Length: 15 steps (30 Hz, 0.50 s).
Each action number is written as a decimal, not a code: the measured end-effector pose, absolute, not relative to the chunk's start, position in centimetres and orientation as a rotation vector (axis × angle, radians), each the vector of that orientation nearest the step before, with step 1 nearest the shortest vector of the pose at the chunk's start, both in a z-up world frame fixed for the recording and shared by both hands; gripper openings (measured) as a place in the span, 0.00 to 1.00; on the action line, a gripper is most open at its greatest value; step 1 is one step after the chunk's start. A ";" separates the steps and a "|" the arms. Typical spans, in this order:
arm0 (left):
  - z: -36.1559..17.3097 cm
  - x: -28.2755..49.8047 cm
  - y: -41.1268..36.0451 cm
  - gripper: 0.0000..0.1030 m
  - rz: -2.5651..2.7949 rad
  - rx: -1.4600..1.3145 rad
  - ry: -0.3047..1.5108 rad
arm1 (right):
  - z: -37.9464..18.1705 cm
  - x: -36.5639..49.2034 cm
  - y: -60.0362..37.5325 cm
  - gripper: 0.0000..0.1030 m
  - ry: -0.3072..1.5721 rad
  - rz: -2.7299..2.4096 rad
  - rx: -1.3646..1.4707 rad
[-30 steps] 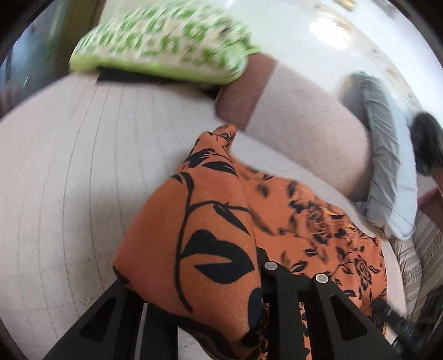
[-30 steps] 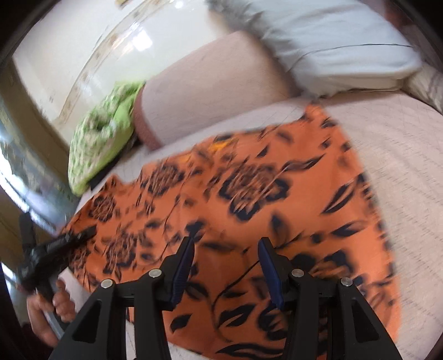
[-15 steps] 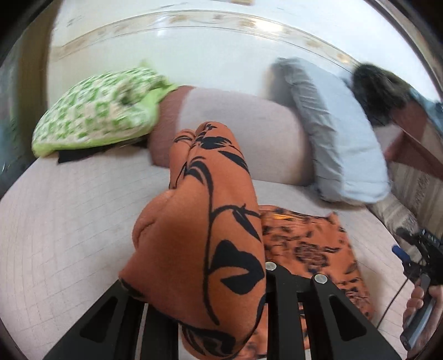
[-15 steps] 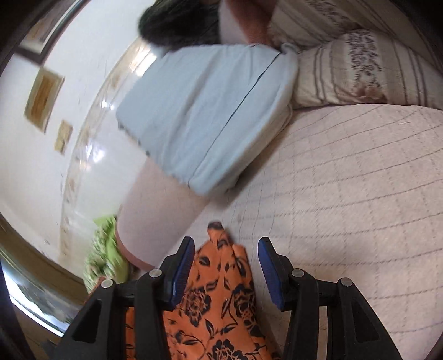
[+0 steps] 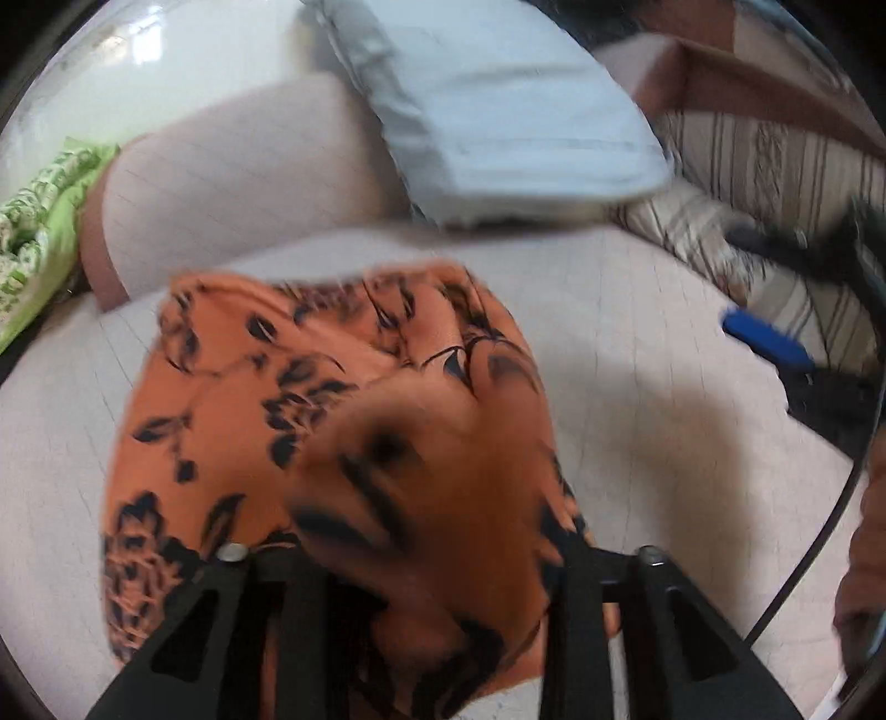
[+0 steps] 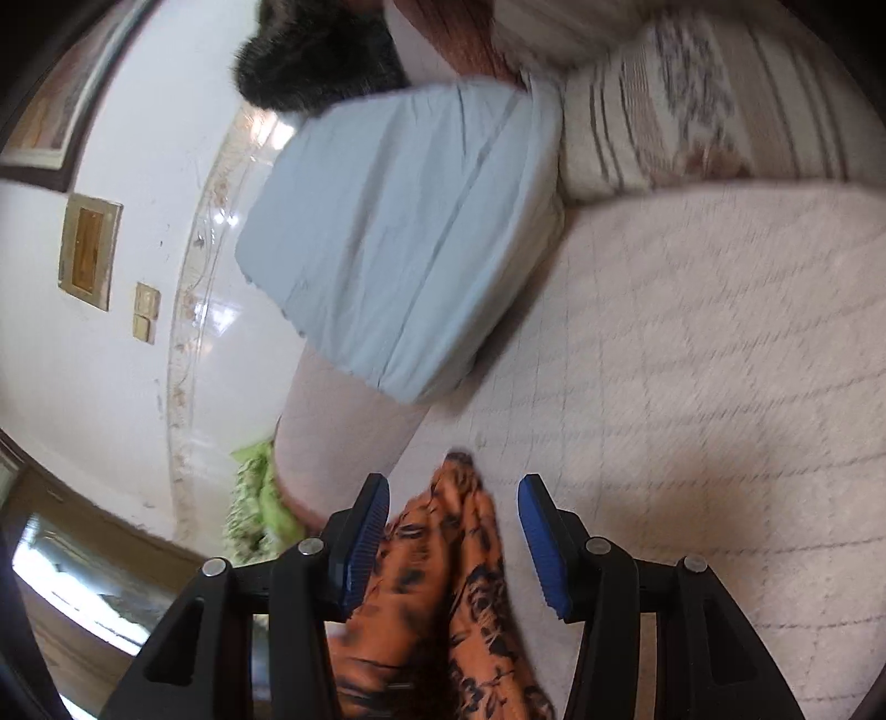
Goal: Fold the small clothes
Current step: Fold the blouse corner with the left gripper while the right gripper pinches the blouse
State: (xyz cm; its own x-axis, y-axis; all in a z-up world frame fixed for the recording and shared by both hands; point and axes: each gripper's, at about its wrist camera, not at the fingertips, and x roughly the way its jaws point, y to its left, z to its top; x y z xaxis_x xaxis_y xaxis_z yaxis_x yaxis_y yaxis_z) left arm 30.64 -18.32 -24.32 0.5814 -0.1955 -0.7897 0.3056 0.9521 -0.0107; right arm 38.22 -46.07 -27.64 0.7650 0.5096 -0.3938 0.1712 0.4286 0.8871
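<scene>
An orange garment (image 5: 332,387) with black flowers lies on the pale quilted bed (image 5: 637,387). My left gripper (image 5: 421,565) has a bunched, blurred fold of it draped between and over its black fingers, so the fingertips are hidden and the jaws look spread. In the right wrist view, my right gripper (image 6: 451,531) is open, its blue pads (image 6: 368,531) on either side of a gathered edge of the garment (image 6: 459,554) without pinching it. The right gripper also shows in the left wrist view (image 5: 769,338) at the far right.
A light blue pillow (image 6: 410,243) leans on a pink bolster (image 5: 238,183) at the head of the bed. A green patterned pillow (image 5: 33,221) lies at the left. Striped cushions (image 6: 692,94) sit at the right. A dark furry thing (image 6: 315,50) is behind the pillow.
My left gripper has swung right and down, laying the lifted cloth over the rest of the garment. My right gripper has stayed open at the garment's gathered edge.
</scene>
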 end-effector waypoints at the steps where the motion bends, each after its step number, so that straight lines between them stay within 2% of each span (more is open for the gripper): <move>1: -24.5 30.4 -18.1 0.51 -0.318 0.131 0.915 | -28.1 38.6 -46.0 0.51 0.725 0.253 1.151; 2: -24.3 30.1 -17.9 0.62 -0.356 0.122 0.926 | -28.6 38.9 -45.9 0.51 0.751 0.264 1.164; 3: -23.8 29.7 -17.6 0.66 -0.397 0.109 0.932 | -29.0 39.1 -45.7 0.51 0.775 0.265 1.164; 8: -21.2 27.0 -14.3 0.68 -0.424 0.127 0.888 | -29.4 40.3 -43.3 0.53 0.873 0.316 1.112; 10: -20.2 26.0 -12.4 0.68 -0.425 0.113 0.861 | -29.2 40.4 -42.2 0.53 0.891 0.339 1.077; 11: -19.7 25.4 -11.0 0.72 -0.411 0.110 0.846 | -29.0 40.4 -41.6 0.53 0.898 0.351 1.056; 15: -18.8 24.6 -7.4 0.73 -0.333 0.128 0.794 | -28.6 40.7 -39.5 0.53 0.920 0.385 1.004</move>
